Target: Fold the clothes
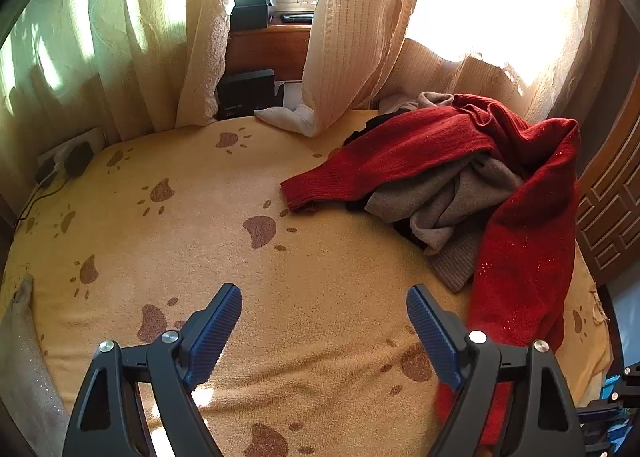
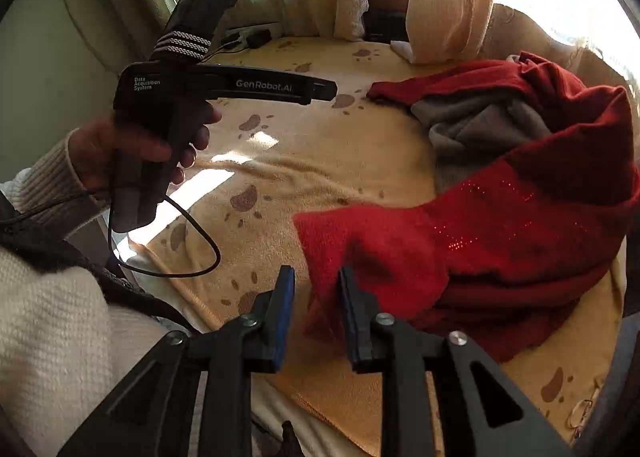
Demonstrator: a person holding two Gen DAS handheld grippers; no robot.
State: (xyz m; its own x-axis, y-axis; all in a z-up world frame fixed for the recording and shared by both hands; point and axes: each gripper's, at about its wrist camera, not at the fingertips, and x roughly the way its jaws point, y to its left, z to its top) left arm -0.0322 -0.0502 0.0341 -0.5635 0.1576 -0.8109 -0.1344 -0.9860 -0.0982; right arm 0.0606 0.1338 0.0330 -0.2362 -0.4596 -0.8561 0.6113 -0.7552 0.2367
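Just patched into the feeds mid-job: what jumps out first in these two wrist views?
The red sweater dominates, heaped with a grey garment on the right of the paw-print blanket, one sleeve stretched leftward. In the right wrist view the right gripper stands open at the sweater's near edge. The left gripper hangs wide open over bare blanket, with sunlit curtains behind.

Left gripper (image 1: 324, 299) hangs over the yellow paw-print blanket (image 1: 224, 233), blue-padded fingers (image 1: 218, 333) spread wide, nothing between them. Red sweater (image 1: 516, 217) sprawls at right of frame, one sleeve reaching toward centre, another part running down behind the right finger. Grey garment (image 1: 444, 197) bundled inside it, on top of something dark. Cream curtains (image 1: 352, 29) across the top, black boxes (image 1: 250, 93) in the gap between them, white cloth (image 1: 288, 117) just beside. Power strip (image 1: 70, 155) at left edge.
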